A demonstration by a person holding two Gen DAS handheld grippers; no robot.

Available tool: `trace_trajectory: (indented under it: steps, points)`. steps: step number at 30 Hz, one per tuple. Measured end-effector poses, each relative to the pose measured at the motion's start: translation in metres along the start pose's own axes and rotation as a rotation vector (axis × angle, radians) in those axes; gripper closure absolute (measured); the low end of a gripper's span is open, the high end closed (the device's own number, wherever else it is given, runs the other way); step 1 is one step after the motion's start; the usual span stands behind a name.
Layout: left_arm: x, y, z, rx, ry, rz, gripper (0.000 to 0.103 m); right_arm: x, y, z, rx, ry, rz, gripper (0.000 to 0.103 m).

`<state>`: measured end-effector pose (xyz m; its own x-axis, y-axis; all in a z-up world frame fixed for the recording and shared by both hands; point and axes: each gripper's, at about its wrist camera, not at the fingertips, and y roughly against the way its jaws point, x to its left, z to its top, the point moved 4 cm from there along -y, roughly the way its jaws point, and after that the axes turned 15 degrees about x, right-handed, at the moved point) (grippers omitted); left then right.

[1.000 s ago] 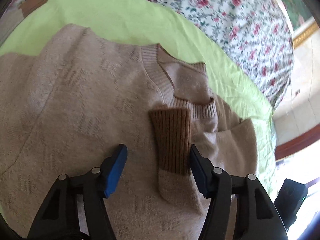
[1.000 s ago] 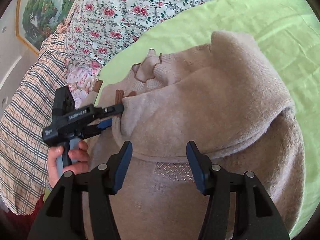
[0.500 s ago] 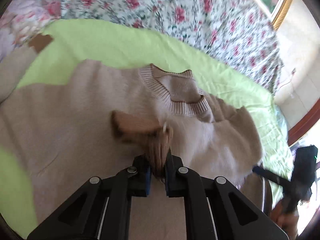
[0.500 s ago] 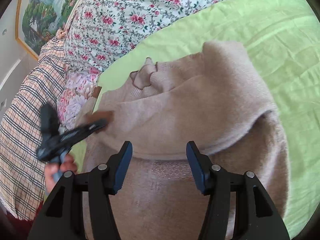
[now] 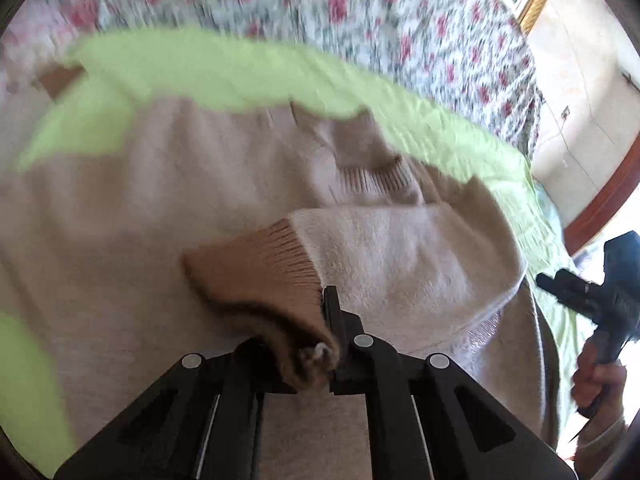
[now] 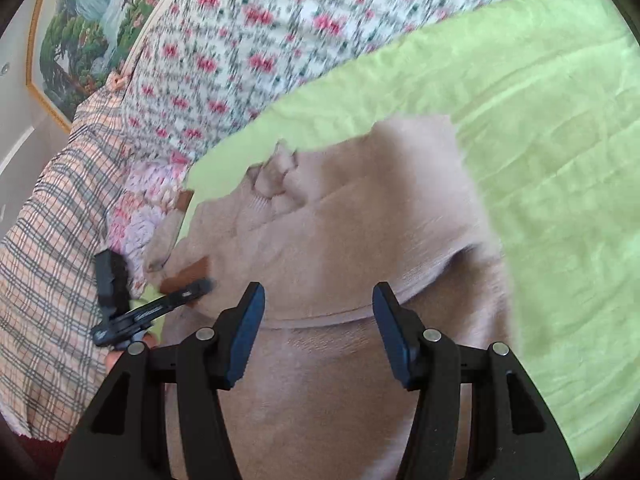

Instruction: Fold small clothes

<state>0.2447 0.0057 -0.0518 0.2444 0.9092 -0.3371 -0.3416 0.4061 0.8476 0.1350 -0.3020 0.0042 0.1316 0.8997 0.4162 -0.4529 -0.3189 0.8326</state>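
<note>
A beige knit sweater [image 5: 160,208] lies on a lime-green sheet [image 5: 224,68], neck away from me. Its right sleeve [image 5: 400,256] is folded across the chest. My left gripper [image 5: 316,332] is shut on the brown ribbed cuff [image 5: 260,272] of that sleeve and holds it over the body of the sweater. My right gripper [image 6: 318,320] is open and empty, just above the folded sleeve [image 6: 360,240] on the sweater [image 6: 320,400]. The left gripper [image 6: 196,290] also shows at the left of the right wrist view, with the cuff [image 6: 188,274]. The other sleeve's cuff [image 5: 60,78] lies far left.
A floral quilt [image 5: 360,12] lies beyond the green sheet. A plaid cloth [image 6: 52,260] lies at the left of the bed. The green sheet [image 6: 560,160] stretches to the right of the sweater. The right gripper's handle [image 5: 600,300] shows at the right of the left wrist view.
My left gripper shut on the brown cuff and has drawn it left across the sweater body. The right gripper has stayed open over the folded sleeve.
</note>
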Motion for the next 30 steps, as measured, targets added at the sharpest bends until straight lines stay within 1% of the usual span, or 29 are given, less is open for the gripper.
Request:
trace_trajectory:
  steps: [2, 4, 6, 8, 10, 12, 13, 14, 15, 16, 18, 20, 22, 24, 26, 29, 30]
  points:
    - [0.016, 0.008, -0.003, -0.021, 0.024, 0.037, 0.097, -0.015, 0.005, 0.009, -0.013, -0.025, -0.043, 0.043]
    - [0.03, 0.008, -0.005, -0.007, 0.053, 0.057, 0.097, -0.031, 0.001, 0.021, -0.001, -0.061, -0.078, 0.042]
    - [0.029, 0.016, -0.005, -0.035, 0.05, 0.039, 0.097, -0.041, -0.008, 0.034, 0.018, -0.077, -0.086, 0.042]
    - [0.023, 0.021, -0.005, -0.056, 0.032, 0.047, 0.097, -0.044, -0.019, 0.045, 0.038, -0.077, -0.089, 0.04]
    - [0.02, 0.019, -0.004, -0.051, 0.024, 0.063, 0.097, -0.046, -0.034, 0.058, 0.071, -0.065, -0.099, 0.034]
    - [0.021, 0.014, -0.005, -0.032, 0.023, 0.078, 0.097, -0.051, -0.05, 0.067, 0.099, -0.066, -0.129, 0.034]
    - [0.022, 0.013, -0.006, -0.026, 0.028, 0.081, 0.097, -0.055, -0.059, 0.07, 0.13, -0.07, -0.124, 0.034]
    - [0.023, 0.011, -0.007, -0.019, 0.034, 0.082, 0.097, -0.056, -0.068, 0.07, 0.163, -0.068, -0.113, 0.037]
    - [0.023, 0.01, -0.007, -0.017, 0.036, 0.083, 0.097, -0.055, -0.072, 0.07, 0.186, -0.051, -0.114, 0.072]
    - [0.022, 0.011, -0.006, -0.016, 0.036, 0.083, 0.097, -0.055, -0.068, 0.07, 0.176, -0.044, -0.13, 0.092]
    - [0.013, 0.015, -0.003, -0.031, 0.015, 0.063, 0.096, -0.053, -0.04, 0.071, 0.075, -0.022, -0.153, 0.092]
    - [0.0, 0.016, 0.003, -0.05, -0.026, 0.068, 0.096, -0.058, -0.025, 0.069, 0.025, -0.037, -0.181, 0.093]
    - [-0.008, 0.008, 0.006, -0.035, -0.052, 0.085, 0.096, -0.069, -0.033, 0.064, 0.046, -0.054, -0.225, 0.093]
    - [-0.006, -0.007, 0.006, -0.003, -0.061, 0.116, 0.096, -0.076, -0.048, 0.058, 0.088, -0.044, -0.279, 0.093]
    - [0.002, -0.02, 0.002, 0.038, -0.043, 0.124, 0.095, -0.073, -0.046, 0.058, 0.078, -0.031, -0.305, 0.093]
    - [0.012, -0.019, -0.003, 0.032, -0.022, 0.108, 0.093, -0.067, -0.036, 0.058, 0.048, -0.023, -0.357, 0.093]
    - [0.013, -0.018, -0.003, 0.031, -0.019, 0.11, 0.091, -0.067, -0.04, 0.057, 0.063, -0.028, -0.37, 0.093]
